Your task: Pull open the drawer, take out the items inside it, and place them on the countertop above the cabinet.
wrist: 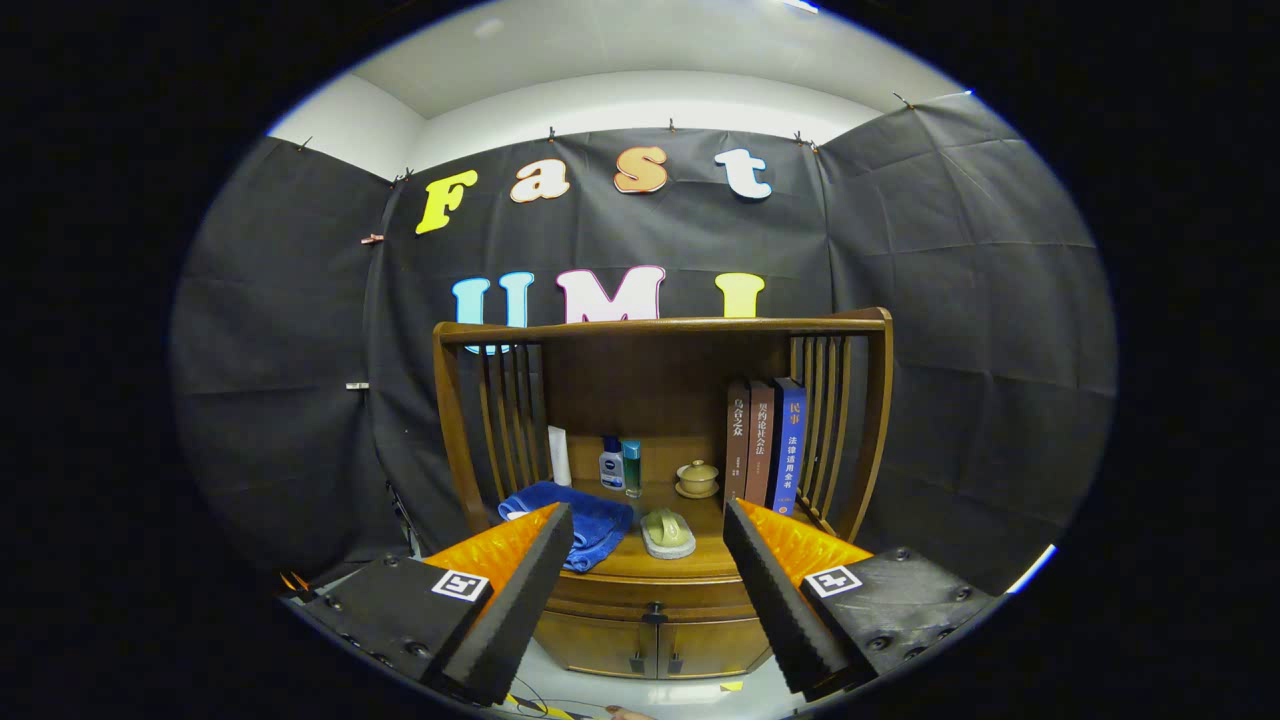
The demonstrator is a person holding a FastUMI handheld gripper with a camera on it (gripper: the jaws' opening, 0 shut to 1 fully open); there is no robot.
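Note:
A brown wooden cabinet (660, 560) with a curved slatted back stands well beyond my fingers. Its drawer (650, 598) sits closed under the countertop (700, 565), with a small dark knob (654, 611) at its middle. Two lower doors (655, 648) are closed beneath it. My gripper (648, 525) is open, the fingers spread wide and holding nothing; the countertop shows in the gap between them. The drawer's contents are hidden.
On the countertop lie a blue towel (580, 525), a pale green brush-like item (667, 532), a white tube (560, 455), two small bottles (621, 465), a lidded cup on a saucer (697, 478) and three upright books (765, 445).

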